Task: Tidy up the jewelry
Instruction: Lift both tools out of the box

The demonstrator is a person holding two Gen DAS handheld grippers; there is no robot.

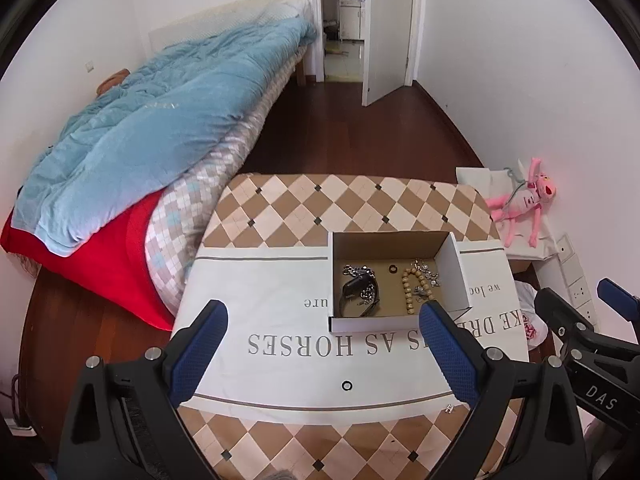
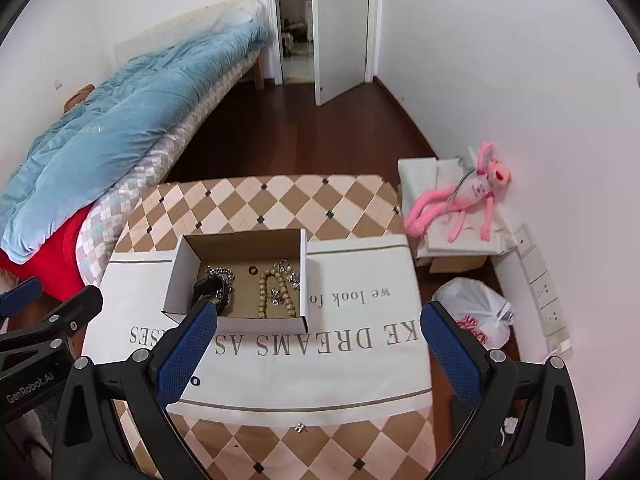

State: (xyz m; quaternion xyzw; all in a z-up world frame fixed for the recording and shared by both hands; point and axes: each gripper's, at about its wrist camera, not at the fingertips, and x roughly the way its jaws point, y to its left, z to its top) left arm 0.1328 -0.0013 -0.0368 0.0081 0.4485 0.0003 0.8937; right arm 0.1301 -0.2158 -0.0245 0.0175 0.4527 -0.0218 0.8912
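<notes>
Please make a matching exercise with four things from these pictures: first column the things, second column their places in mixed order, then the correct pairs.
Things:
1. bead bracelet
2. black ring
3. small silver piece
4. pink plush toy

Places:
A. on the white cloth, outside the box
B. on the checkered tabletop near the front edge
C. inside the cardboard box
D. on white packages by the wall

Pairs: 1-C, 2-A, 3-B, 4-D

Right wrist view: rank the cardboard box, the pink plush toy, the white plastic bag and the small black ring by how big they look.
1. cardboard box
2. pink plush toy and white plastic bag, look similar, so unranked
3. small black ring
</notes>
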